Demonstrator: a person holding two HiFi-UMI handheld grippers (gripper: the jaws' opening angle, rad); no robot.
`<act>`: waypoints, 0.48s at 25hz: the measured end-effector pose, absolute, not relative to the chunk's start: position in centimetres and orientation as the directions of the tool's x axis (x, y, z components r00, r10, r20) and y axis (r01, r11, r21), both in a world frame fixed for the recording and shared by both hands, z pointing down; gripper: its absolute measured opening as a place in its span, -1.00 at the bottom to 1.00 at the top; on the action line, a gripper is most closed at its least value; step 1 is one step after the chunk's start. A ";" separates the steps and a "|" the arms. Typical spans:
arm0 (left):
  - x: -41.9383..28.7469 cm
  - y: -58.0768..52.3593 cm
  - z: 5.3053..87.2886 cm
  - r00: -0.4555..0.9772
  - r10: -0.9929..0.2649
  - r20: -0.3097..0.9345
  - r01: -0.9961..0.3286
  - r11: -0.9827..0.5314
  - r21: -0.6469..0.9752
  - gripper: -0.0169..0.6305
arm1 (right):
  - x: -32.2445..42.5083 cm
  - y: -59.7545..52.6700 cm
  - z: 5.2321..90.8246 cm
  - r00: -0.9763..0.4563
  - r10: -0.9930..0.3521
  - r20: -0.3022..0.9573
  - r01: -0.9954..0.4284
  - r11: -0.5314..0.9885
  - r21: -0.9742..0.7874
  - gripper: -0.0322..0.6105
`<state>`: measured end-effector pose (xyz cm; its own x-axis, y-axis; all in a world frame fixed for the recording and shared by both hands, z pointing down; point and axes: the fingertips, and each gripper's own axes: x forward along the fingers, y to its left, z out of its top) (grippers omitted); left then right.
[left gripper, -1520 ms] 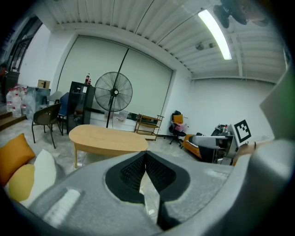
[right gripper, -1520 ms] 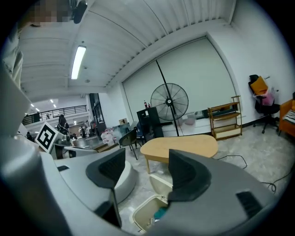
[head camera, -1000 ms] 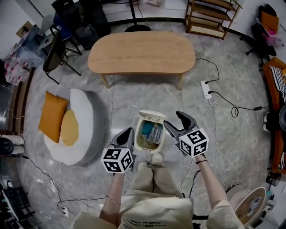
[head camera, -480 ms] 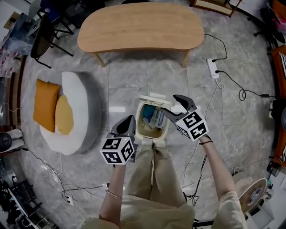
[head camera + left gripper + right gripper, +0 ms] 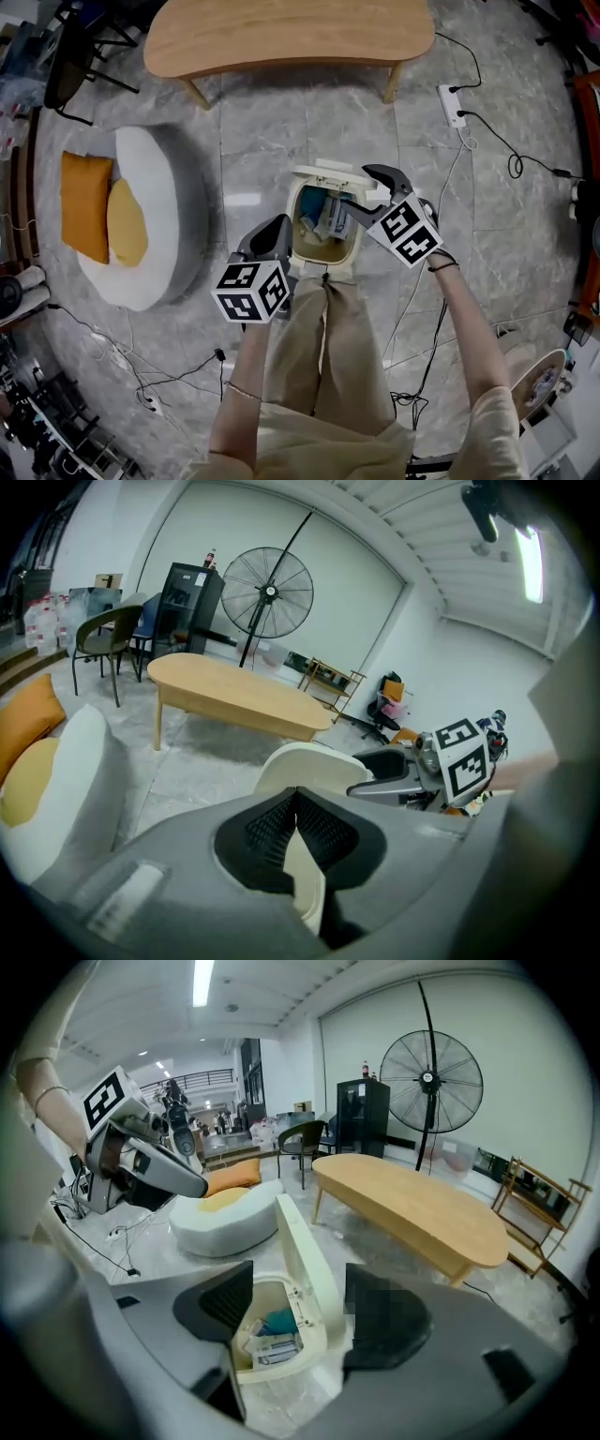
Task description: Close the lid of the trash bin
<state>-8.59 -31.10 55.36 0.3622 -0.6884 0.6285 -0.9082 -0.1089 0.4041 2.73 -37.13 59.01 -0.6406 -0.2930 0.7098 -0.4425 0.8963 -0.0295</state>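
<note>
Now the right gripper point(image 5: 359, 189), fingers open, is straddling the upright lid point(image 5: 328, 174); the left gripper point(image 5: 275, 228), fingers closed, is hovering beside the bin point(image 5: 323, 267).

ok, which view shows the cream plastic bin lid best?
The right gripper view: the cream plastic bin lid stands upright between the open jaws, its inner face showing. The head view sees the lid nearly edge-on from above. The left gripper view shows only the lid's rounded upper part, beyond the shut jaws.
</note>
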 end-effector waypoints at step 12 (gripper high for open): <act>-9.1 -29.3 56.7 0.429 -0.650 0.627 -0.886 -0.168 0.432 -0.88 | 2.3 -35.2 59.5 -0.594 -0.320 0.738 -0.444 0.896 0.031 0.00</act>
